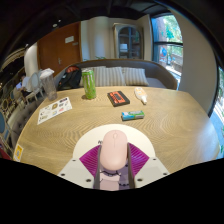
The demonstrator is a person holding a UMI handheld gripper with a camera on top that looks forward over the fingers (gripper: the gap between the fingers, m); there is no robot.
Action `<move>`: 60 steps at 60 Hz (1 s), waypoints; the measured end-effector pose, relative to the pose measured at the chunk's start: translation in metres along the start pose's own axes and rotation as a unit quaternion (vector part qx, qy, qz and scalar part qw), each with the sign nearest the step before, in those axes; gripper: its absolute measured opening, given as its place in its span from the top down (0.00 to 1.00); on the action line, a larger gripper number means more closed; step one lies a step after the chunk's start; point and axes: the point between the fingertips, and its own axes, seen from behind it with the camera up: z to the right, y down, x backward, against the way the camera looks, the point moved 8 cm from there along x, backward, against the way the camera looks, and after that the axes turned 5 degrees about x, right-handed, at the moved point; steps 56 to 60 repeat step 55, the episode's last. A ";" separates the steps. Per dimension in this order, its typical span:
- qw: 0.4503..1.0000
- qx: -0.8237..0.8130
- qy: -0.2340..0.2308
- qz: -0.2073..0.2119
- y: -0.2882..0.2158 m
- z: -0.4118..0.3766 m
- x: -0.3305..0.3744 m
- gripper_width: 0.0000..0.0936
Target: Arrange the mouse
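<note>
A pale pink mouse sits between the two magenta pads of my gripper. Both fingers press on its sides and hold it over the near part of the round wooden table. The mouse's rear end is hidden between the fingers.
On the table beyond the fingers lie a green can, a black and red pack, a small teal pack, a white object and a printed sheet. A sofa and windows stand behind the table.
</note>
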 end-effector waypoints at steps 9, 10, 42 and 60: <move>1.000 -0.007 -0.009 -0.007 0.033 -0.003 -0.009 0.57; 1.000 -0.010 -0.009 -0.001 0.031 -0.003 -0.009 0.57; 0.997 0.005 0.050 -0.066 0.004 -0.035 0.057 0.10; 0.995 -0.021 0.077 -0.059 -0.012 -0.110 0.145 0.09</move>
